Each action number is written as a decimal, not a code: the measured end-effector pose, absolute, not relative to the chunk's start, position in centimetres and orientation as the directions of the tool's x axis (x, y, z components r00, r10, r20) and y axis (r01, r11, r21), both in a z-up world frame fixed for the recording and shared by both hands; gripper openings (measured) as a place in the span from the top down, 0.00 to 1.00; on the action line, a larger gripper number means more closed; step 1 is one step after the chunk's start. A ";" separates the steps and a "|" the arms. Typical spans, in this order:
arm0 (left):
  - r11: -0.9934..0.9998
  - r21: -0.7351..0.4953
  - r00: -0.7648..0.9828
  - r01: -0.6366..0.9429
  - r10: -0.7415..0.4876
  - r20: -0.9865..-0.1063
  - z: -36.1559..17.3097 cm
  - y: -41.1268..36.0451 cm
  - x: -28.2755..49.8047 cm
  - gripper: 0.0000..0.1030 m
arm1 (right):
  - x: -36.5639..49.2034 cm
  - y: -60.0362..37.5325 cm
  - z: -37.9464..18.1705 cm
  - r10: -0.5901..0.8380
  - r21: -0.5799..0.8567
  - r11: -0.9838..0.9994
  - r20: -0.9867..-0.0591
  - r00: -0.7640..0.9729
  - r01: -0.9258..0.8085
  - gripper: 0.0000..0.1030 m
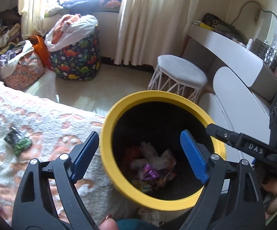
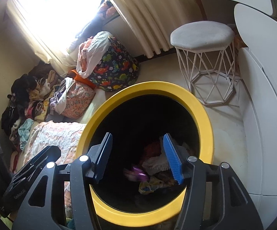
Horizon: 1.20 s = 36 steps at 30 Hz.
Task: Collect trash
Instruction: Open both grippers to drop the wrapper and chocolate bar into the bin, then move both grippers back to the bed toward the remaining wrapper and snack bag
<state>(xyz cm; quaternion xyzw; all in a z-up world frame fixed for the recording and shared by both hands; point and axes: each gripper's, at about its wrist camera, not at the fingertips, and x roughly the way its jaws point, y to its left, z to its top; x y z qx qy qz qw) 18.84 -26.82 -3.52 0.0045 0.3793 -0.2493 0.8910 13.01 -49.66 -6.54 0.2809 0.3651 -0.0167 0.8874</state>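
1. Daylight pours in through the window (image 2: 56, 9) behind the curtains (image 1: 140, 19). The glass is blown out to plain white in both views.
2. The floor (image 1: 77, 94) shines with a pale glare.
3. The inside of the yellow bin (image 2: 205, 118) is very dark, so the trash (image 1: 153, 164) at the bottom looks dim and fuzzy.
4. The bin's near rim is a bit blurred in the left view.
5. Both pictures bend at the edges, and the corners go black.

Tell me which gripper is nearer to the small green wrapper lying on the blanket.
Left. The left gripper hangs beside the small green wrapper; the right gripper is over the yellow bin.
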 end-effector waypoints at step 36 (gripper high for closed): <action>0.972 -0.170 0.772 0.162 -0.232 -0.592 -0.3 -10.8 14.0 0.11 | 14.6 -35.8 -1.3 0.384 0.392 0.903 -0.547 0.744 -0.178 0.29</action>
